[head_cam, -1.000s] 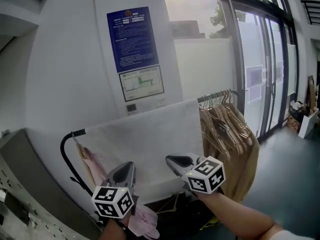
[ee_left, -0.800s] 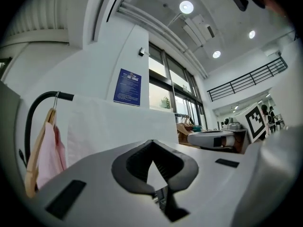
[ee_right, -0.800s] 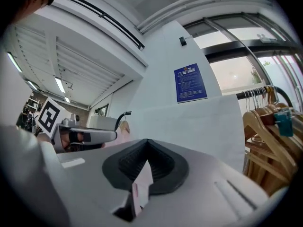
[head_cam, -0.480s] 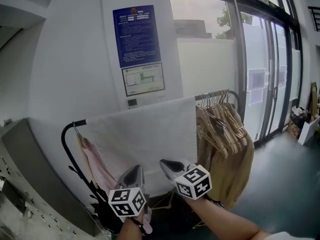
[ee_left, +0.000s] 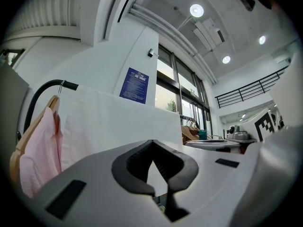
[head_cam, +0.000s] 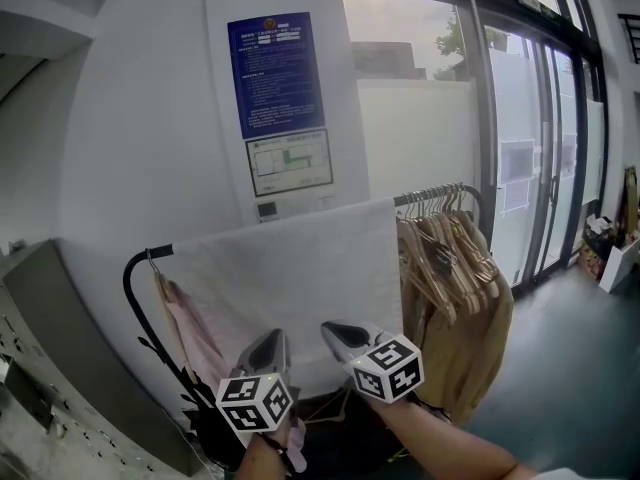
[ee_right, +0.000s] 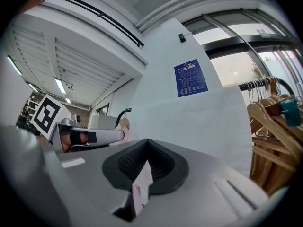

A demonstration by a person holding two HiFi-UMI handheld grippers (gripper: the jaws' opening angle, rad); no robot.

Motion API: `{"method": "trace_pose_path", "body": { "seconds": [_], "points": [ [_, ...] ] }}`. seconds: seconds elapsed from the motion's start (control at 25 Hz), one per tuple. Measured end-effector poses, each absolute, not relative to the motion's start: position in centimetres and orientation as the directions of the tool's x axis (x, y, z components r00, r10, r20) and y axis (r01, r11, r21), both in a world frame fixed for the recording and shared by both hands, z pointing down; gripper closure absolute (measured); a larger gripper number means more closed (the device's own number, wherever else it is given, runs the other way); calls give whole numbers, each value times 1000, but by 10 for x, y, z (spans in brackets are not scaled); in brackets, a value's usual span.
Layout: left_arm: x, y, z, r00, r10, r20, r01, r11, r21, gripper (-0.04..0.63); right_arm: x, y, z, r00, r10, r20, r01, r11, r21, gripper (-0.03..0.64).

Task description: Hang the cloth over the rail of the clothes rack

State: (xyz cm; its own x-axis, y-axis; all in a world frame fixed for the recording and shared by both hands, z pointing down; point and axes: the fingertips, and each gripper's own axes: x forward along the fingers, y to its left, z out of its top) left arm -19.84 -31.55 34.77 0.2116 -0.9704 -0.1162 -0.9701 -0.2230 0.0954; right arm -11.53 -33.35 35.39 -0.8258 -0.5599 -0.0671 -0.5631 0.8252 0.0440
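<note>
A white cloth (head_cam: 290, 268) hangs spread over the rail (head_cam: 432, 195) of the black clothes rack, covering most of its middle. In the head view my left gripper (head_cam: 273, 337) and right gripper (head_cam: 336, 329) are side by side just in front of the cloth's lower part, apart from it. Both are shut with nothing gripped. The left gripper view looks over its closed jaws (ee_left: 151, 145) at the cloth (ee_left: 118, 122) and the rail's curved end (ee_left: 49, 85). The right gripper view shows its closed jaws (ee_right: 147, 148) before the cloth (ee_right: 203, 122).
A pink garment (head_cam: 190, 333) hangs on a hanger at the rack's left end. Several wooden hangers (head_cam: 440, 253) with tan clothes (head_cam: 485, 318) fill the right end. A blue poster (head_cam: 275, 73) is on the wall behind, glass doors (head_cam: 530, 148) at right, a grey counter (head_cam: 60, 368) at left.
Both grippers sat higher and closer to the cloth a second ago; they have since dropped lower and drawn together. In the last half second almost nothing moved.
</note>
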Motion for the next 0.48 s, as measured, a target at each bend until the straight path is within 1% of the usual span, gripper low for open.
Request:
{"method": "trace_pose_path", "body": {
  "seconds": [0.24, 0.48],
  "points": [
    [-194, -316, 342, 220, -968, -119, -973, -227, 46, 591, -116, -339, 354, -819, -569, -70, -572, 820, 26, 615],
    [-191, -318, 341, 238, -964, -118, -967, -247, 64, 591, -116, -340, 355, -813, -579, -69, -582, 813, 29, 615]
  ]
}}
